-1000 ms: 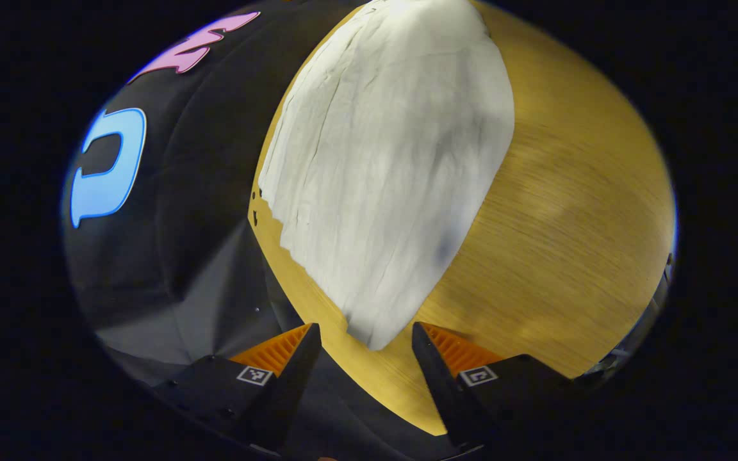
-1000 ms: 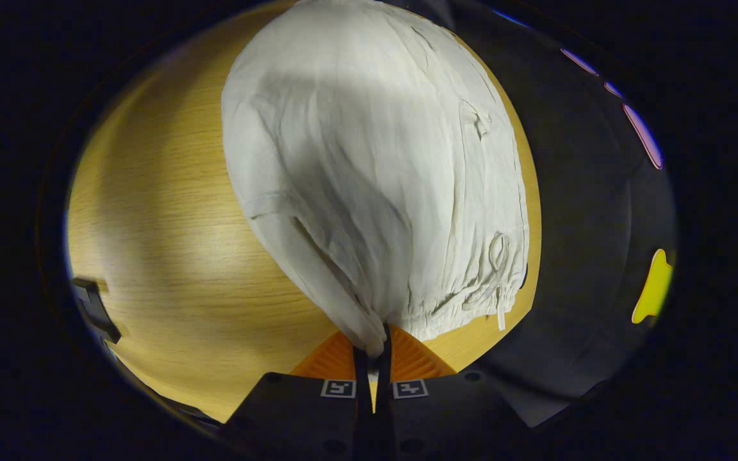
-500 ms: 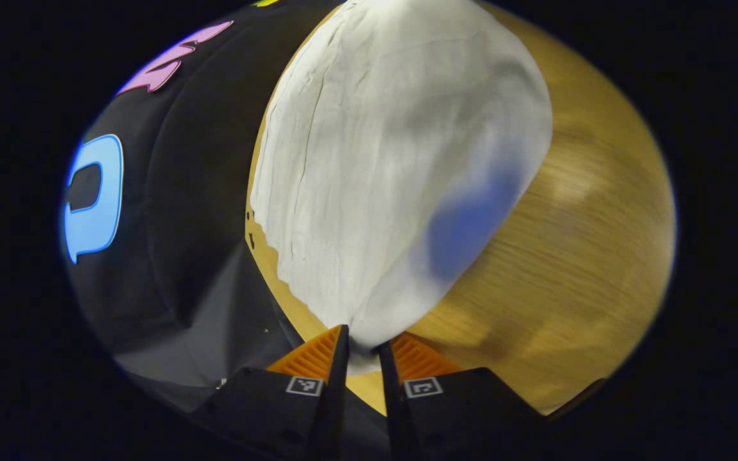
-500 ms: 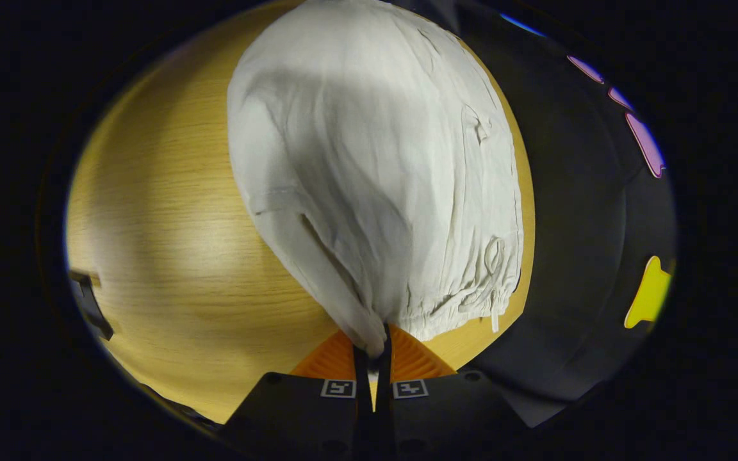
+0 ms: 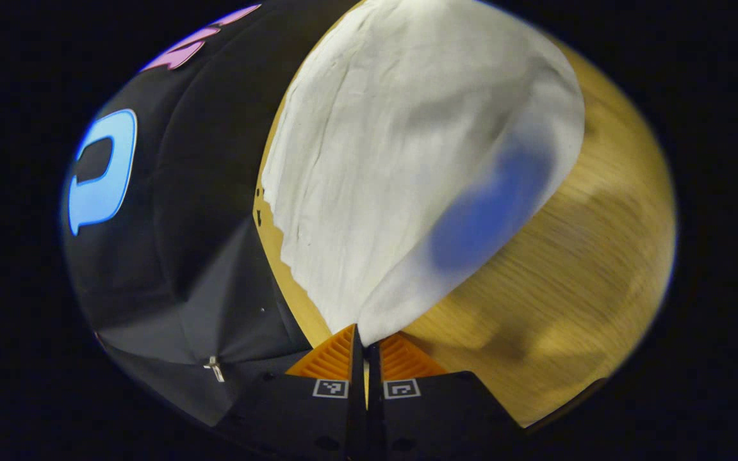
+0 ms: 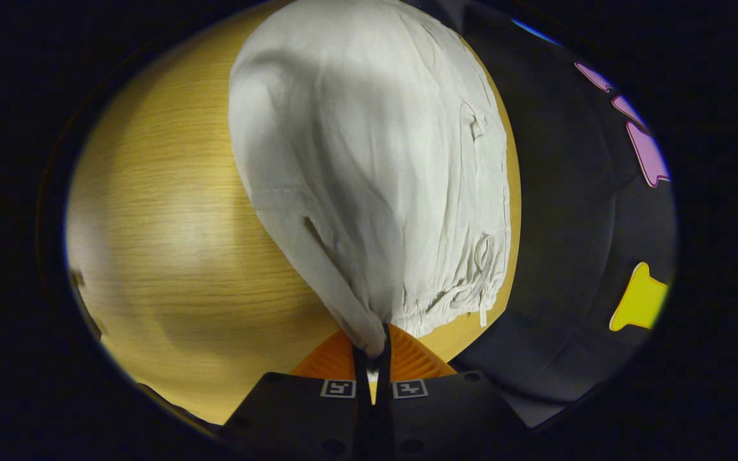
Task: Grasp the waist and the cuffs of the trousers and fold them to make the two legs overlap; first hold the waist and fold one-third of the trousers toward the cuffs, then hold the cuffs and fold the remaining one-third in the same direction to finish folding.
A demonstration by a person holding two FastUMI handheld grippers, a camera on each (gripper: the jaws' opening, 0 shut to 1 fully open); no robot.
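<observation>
— Just ahead of the fingers in the left gripper view, what is there?

— The trousers, a pale, creased cloth spreading up and away from the fingertips over the wooden table. The end nearest the fingers narrows to a corner, and that corner runs down between them. This end is plain, with no cord or gathers. A blurred bluish patch lies on the cloth up and to the right of the fingers; I cannot tell what it is.

— And the right gripper view?

— It shows the other end of the trousers: the gathered waistband with a drawstring, up and to the right of the fingertips, and a seam running up and to the left of them. The table lies to the left of the fingers, the dark booth wall to the right.

— How do the grippers sit?

— Each points forward along the cloth, low over the tabletop, with the fabric rising from its tips.

— And the fingers?

— The left gripper has its fingers pressed together, only a thin slit between them, clamped on the corner of cloth. The right gripper is likewise closed tight, with a bunched fold of the waistband pinched between its fingers.
</observation>
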